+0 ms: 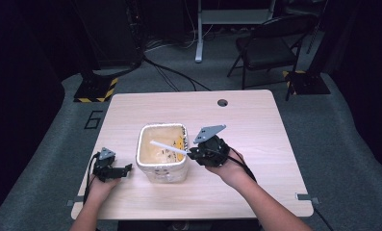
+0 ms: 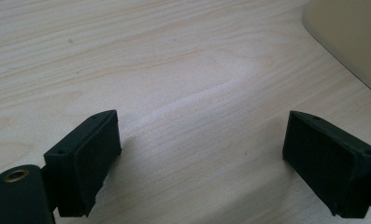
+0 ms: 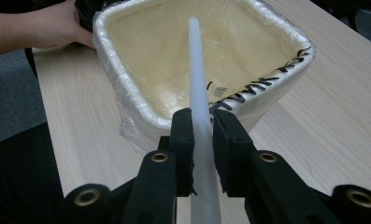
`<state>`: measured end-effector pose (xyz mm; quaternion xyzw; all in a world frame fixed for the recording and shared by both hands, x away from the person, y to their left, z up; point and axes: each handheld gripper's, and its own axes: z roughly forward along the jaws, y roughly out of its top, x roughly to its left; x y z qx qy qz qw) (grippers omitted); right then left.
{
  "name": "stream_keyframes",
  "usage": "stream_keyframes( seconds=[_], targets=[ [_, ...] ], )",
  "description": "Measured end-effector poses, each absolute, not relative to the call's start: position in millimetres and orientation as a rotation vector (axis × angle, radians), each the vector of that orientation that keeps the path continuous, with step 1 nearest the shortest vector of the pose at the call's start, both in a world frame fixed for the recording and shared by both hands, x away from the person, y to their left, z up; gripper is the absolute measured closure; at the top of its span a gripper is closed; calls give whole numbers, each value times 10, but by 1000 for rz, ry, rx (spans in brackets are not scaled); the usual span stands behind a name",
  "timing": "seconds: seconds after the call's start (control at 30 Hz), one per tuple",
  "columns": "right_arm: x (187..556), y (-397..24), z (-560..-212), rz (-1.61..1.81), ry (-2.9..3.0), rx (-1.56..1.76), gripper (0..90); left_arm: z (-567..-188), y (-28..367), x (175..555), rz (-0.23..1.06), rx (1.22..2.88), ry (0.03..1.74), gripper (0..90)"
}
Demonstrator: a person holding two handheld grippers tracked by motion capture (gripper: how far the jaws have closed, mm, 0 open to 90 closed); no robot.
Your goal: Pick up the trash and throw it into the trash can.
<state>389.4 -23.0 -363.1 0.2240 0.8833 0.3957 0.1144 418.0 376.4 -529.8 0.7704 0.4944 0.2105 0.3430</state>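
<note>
My left gripper [image 2: 199,156] looks down on the light wooden table [image 2: 174,70]. Its two black jaws stand wide apart, one at about 8 o'clock and one at about 4 o'clock, with only bare wood between them. At 2 o'clock I see the cream wall of a bin [image 2: 356,37], apart from the jaws.

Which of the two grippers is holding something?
The right gripper: its jaws clamp a white stick over the lined bin. The left gripper stands open, nothing between its jaws.

Near end of the white straw [image 3: 199,93] cut off by the right gripper view's bottom edge, behind the tool [image 3: 203,140].
</note>
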Motion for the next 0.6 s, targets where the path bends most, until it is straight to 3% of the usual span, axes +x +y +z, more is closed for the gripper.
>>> stream_keyframes(
  seconds=[0.23,0.6],
  targets=[
    [3882,-221,-3641,1198,2561,665,599,-5299,3763,4180,547,2001,1286,109],
    [3845,-299,-3698,1227,2535,692,552,-5299,3762,4180,548,2000,1286,108]
  ],
)
